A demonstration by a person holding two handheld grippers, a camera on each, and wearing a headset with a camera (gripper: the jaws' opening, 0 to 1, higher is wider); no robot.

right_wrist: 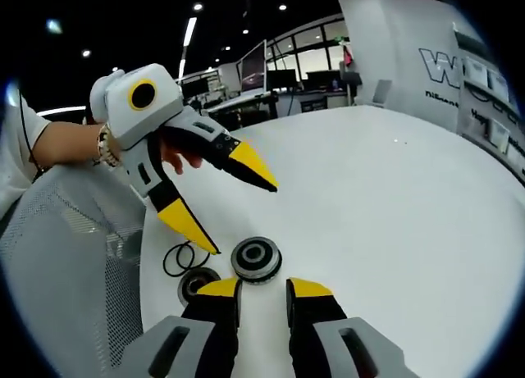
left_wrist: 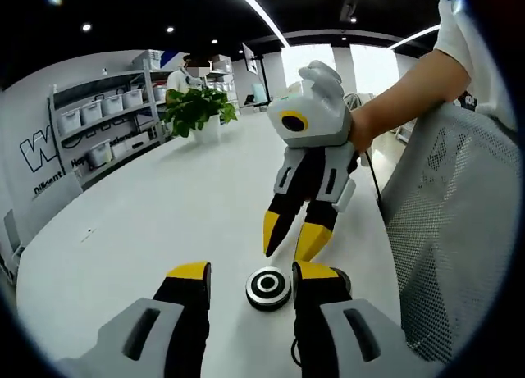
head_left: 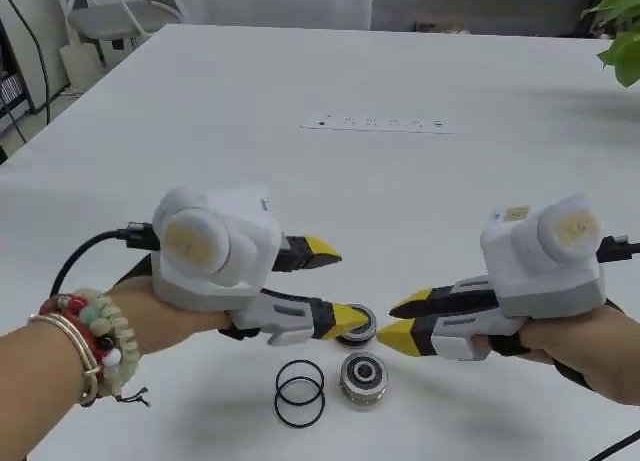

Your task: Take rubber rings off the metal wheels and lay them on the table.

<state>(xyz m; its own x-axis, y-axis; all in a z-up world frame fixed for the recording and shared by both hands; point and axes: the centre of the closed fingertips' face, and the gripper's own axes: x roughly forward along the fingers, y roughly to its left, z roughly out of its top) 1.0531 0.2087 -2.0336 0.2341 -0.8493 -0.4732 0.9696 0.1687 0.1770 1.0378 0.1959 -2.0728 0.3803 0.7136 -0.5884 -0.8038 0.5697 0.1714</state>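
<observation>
Holding left gripper (head_left: 335, 284) spread wide, clamping nothing, lower jaw touching or just beside far wheel (head_left: 362, 328), cannot tell which. Seeing, in left gripper view, that wheel lying flat between the two tips, closer to the right-hand one, axle pointing up, so no long axis to line up with. Lying loose on bare table (head_left: 450, 201), just below that gripper: two rubber rings (head_left: 300, 391), overlapping, already off. Sitting just right of them: near wheel (head_left: 363, 376), rim looking like bare metal. Showing a dark outer band on far wheel, so probably ring still on it. Pointing right gripper (head_left: 400, 321) leftward at far wheel, tips just short of it, jaws parted narrowly, gripping nothing. Judging left gripper nearer; likely needing to brace wheel while right one picks at the band.
</observation>
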